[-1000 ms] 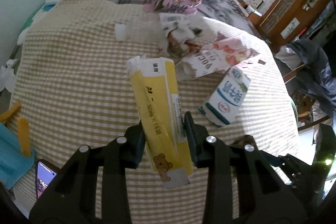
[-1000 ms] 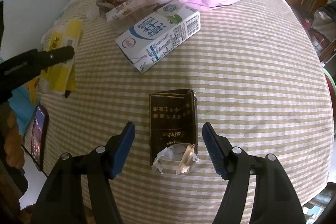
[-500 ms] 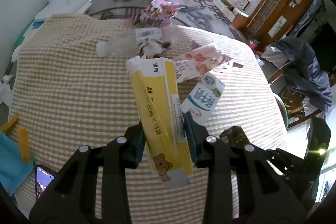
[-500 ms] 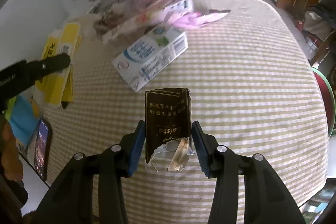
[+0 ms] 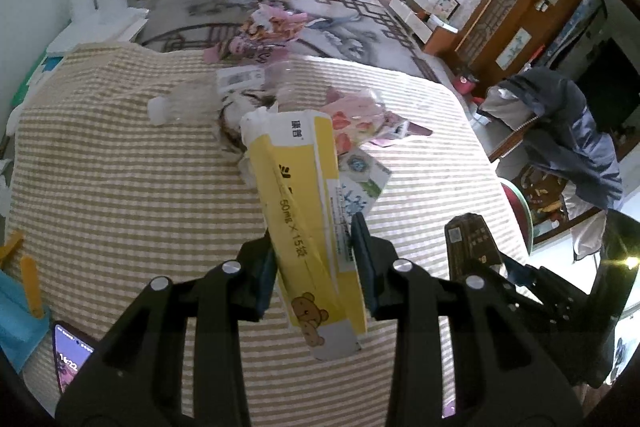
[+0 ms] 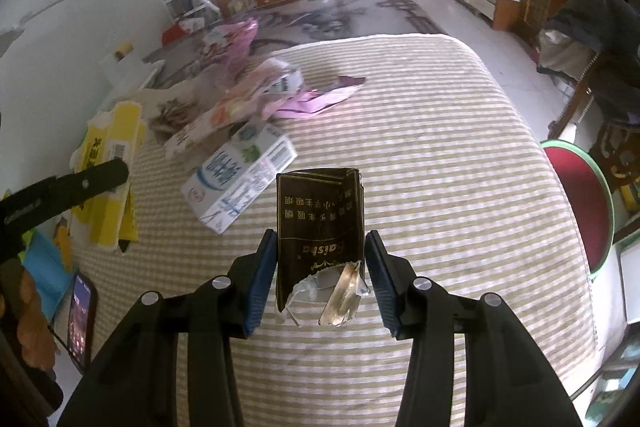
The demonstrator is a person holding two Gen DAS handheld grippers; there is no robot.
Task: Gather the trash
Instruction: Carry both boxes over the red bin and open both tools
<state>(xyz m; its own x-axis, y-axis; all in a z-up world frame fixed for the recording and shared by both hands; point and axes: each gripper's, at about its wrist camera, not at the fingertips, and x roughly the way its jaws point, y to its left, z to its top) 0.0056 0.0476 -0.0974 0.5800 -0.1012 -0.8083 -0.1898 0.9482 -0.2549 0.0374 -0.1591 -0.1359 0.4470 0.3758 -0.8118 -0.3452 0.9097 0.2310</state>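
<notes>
Left gripper [image 5: 314, 269] clamps the yellow carton [image 5: 304, 215], long axis toward 11 o'clock; right gripper [image 6: 320, 267] pinches the dark cigarette pack [image 6: 320, 219] above the table [image 6: 440, 155]; red bin [image 6: 576, 203] at 3 o'clock, nearer the right.

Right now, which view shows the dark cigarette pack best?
The right wrist view: the dark cigarette pack sits centered between the right gripper fingers, front printing and torn open end facing the camera. The left wrist view shows only its upper part at the right, edge-on, behind the gripper arms.
</notes>
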